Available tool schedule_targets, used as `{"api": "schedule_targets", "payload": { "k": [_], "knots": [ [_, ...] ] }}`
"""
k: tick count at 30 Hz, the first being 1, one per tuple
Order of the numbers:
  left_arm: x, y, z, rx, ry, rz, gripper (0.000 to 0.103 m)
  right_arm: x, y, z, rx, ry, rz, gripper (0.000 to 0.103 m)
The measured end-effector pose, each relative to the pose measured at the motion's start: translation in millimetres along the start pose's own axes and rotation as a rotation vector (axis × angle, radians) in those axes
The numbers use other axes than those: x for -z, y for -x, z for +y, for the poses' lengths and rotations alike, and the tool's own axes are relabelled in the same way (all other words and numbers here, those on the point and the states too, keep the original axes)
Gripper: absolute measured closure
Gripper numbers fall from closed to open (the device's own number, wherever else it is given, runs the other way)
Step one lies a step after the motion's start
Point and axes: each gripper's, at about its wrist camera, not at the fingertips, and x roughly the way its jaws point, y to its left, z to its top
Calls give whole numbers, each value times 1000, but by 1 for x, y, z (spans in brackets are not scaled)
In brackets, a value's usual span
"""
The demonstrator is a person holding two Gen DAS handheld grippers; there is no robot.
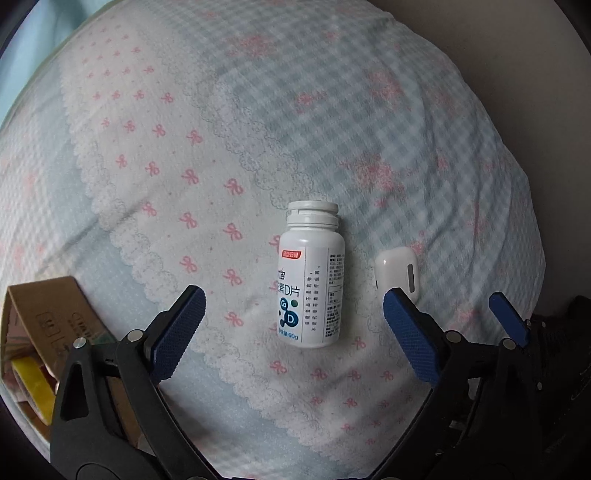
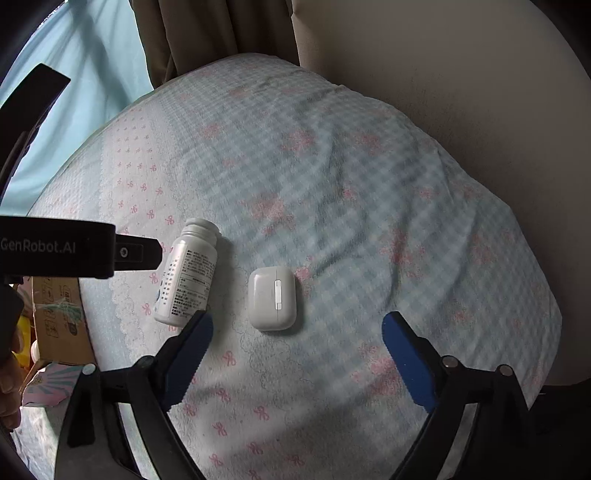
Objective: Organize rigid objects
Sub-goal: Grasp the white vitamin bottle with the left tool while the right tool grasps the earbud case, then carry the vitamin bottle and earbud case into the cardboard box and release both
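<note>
The left gripper has its two blue-padded fingers spread wide and holds nothing. A white pill bottle lies on its side in the gap between them, in the lower middle of the left wrist view, with its cap toward the top of the frame and its printed label facing up. Neither finger touches it.

The right gripper is likewise spread apart and empty. A small white earbud case lies flat on the bedspread just above the gap between its fingers, nearer the left one, clear of both pads. In the right wrist view the bottle lies just left of the case, tilted slightly, its lower end next to the tip of the left blue finger; I cannot tell whether they touch.

In the left wrist view the case sits just right of the bottle, partly behind the gripper's right finger.

Both things rest on a bedspread of pale blue check with pink bows and white lace-print bands. At the lower left edge of the left wrist view stands an open cardboard box, with a yellow item inside. A beige wall fills the upper right of the right wrist view, and a brown curtain hangs at top centre.
</note>
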Motion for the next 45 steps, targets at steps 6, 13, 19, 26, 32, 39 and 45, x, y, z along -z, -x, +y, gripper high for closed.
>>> {"api": "schedule_targets", "payload": {
  "k": [6, 13, 19, 26, 32, 39, 45],
  "knots": [
    [-12, -41, -3, 34, -29, 65, 18, 7, -41, 13, 2, 11, -14, 30],
    [-18, -65, -5, 79, -35, 128, 39, 7, -58, 26, 34, 62, -60, 38],
    [-22, -69, -4, 81, -39, 162, 56, 1, -73, 26, 21, 84, -11, 62],
    [-24, -63, -2, 79, -24, 146, 56, 1, -71, 24, 11, 107, -1, 62],
    [-20, -29, 6, 90, 29, 92, 56, -3, -57, 10, 14, 90, -6, 62],
    [-12, 43, 23, 103, 94, -17, 56, -24, -8, -4, 15, 94, -69, 62],
    [17, 129, 44, 114, 170, -150, 56, -52, 60, 0, 7, 149, -154, 62]
  ]
}}
